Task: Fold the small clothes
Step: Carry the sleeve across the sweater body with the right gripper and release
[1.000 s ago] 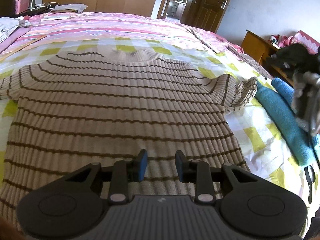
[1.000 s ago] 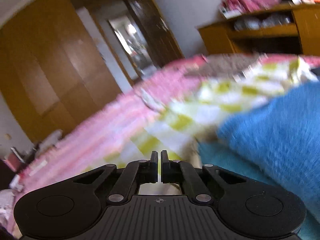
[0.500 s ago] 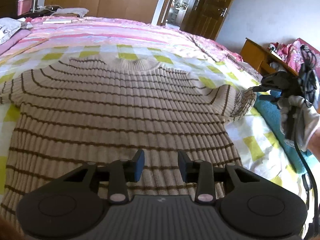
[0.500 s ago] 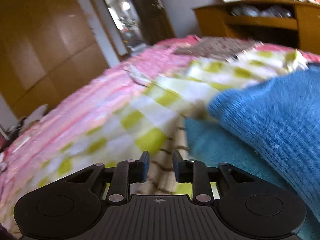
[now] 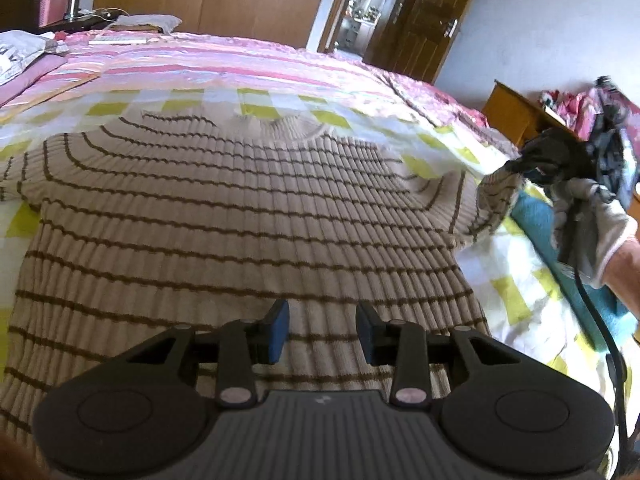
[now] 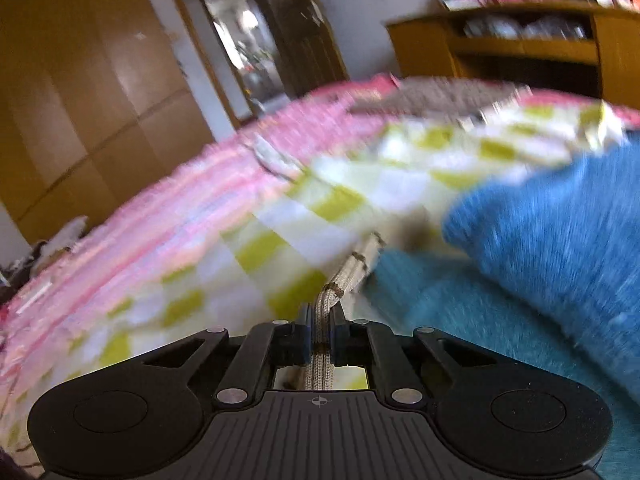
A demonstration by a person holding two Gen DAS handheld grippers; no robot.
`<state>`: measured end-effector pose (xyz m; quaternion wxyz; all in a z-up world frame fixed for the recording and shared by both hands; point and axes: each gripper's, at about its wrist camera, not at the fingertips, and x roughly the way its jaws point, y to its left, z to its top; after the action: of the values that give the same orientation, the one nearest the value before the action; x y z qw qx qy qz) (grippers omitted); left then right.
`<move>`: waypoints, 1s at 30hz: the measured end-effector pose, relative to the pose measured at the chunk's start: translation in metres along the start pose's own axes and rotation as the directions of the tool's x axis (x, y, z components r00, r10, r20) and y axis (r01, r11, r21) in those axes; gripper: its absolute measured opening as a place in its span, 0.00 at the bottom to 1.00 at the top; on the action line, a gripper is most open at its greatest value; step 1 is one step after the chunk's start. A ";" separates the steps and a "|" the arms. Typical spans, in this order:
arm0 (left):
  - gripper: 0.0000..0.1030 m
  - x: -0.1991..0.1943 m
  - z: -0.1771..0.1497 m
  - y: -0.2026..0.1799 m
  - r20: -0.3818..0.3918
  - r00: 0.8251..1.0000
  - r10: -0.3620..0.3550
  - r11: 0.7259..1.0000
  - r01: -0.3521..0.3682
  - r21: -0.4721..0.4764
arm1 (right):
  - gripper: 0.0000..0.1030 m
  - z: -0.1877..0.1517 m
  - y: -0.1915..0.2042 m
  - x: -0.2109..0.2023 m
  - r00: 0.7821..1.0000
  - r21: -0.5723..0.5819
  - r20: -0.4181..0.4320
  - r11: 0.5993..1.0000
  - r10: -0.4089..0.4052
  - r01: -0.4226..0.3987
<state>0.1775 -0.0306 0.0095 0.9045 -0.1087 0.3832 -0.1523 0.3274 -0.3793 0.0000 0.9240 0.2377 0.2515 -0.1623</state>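
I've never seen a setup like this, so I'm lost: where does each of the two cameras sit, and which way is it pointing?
Left wrist view: sits on the left gripper, jaws open, looking along its fingers over the striped sweater spread on the bed; the gloved right hand shows at the edge.
Right wrist view: sits on the right gripper, low over the bed, facing the wardrobe and door; its jaws pinch the sweater's sleeve.
Shared: the sleeve, the blue knit and the checked bedcover.
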 end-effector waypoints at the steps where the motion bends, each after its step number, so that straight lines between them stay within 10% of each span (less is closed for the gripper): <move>1: 0.40 -0.003 0.001 0.003 0.010 1.000 0.001 1.000 -0.001 -0.008 | 0.08 0.003 0.008 -0.008 1.000 -0.014 0.022 1.000 0.019 -0.019; 8: 0.43 -0.033 0.011 0.035 0.082 0.996 0.046 0.998 -0.041 -0.056 | 0.08 -0.016 0.112 -0.084 0.955 -0.311 0.094 0.920 0.280 -0.239; 13: 0.49 -0.055 0.007 0.068 0.112 0.987 0.112 0.989 -0.100 -0.109 | 0.08 -0.103 0.187 -0.109 0.891 -0.535 -0.097 0.732 0.443 -0.422; 20: 0.49 -0.054 -0.004 0.108 0.088 0.980 0.180 0.972 -0.164 -0.169 | 0.10 -0.217 0.224 -0.096 0.869 -0.724 -0.315 0.496 0.380 -0.479; 26: 0.49 -0.049 -0.005 0.120 0.080 0.982 0.171 0.970 -0.154 -0.189 | 0.19 -0.232 0.221 -0.110 0.863 -0.779 -0.335 0.404 0.378 -0.479; 30: 0.49 -0.052 -0.006 0.119 0.089 0.981 0.170 0.971 -0.151 -0.187 | 0.36 -0.218 0.221 -0.109 0.852 -0.726 -0.354 0.460 0.386 -0.510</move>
<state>0.1615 0.0981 0.0028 0.9192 -0.1659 0.3550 -0.0377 0.2462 -0.0616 -0.0272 0.9187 -0.1340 0.2884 0.2341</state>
